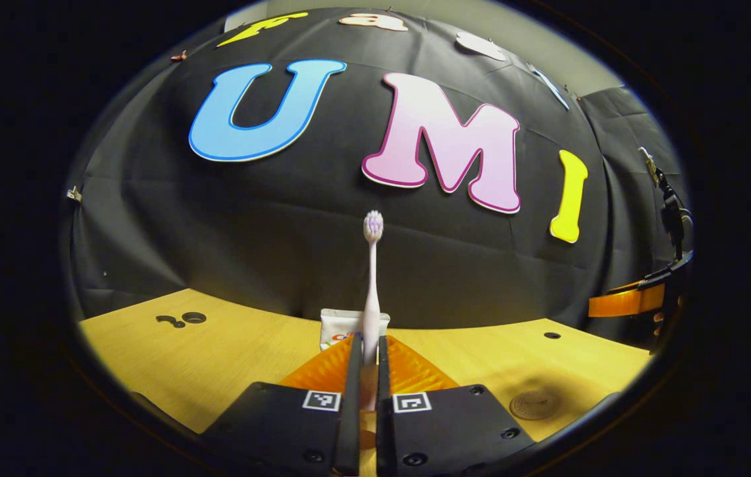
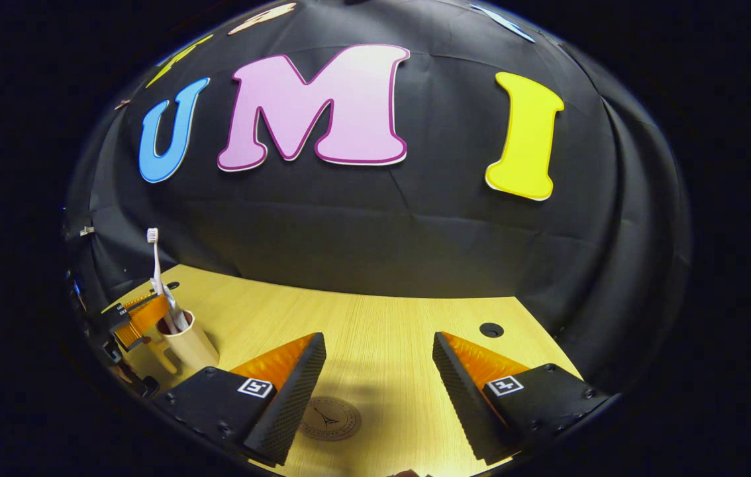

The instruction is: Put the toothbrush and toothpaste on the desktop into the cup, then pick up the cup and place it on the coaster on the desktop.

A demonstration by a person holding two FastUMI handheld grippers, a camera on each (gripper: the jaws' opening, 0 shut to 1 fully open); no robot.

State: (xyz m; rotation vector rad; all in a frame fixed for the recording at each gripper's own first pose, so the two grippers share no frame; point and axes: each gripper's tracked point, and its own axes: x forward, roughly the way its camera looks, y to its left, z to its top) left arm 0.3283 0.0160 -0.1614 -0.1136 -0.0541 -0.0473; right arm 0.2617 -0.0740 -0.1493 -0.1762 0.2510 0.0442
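Toothbrush [image 1: 371,285] stands gripped low on its light, slippery handle by our left gripper [image 1: 367,371], over the cup [image 2: 190,343] near the table's [image 2: 382,331] left edge, while our right gripper [image 2: 379,381] hangs spread above the coaster [image 2: 330,419].

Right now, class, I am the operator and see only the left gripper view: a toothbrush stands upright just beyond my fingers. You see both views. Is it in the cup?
Observer: Yes. In the right gripper view the toothbrush and the toothpaste both stand in the cup.
Operator: Is the cup on the coaster?
Observer: No. The cup is off to one side, apart from the coaster.
Operator: And the other gripper?
Observer: The right gripper is open and holds nothing. The coaster lies beneath it, partly hidden by one finger.
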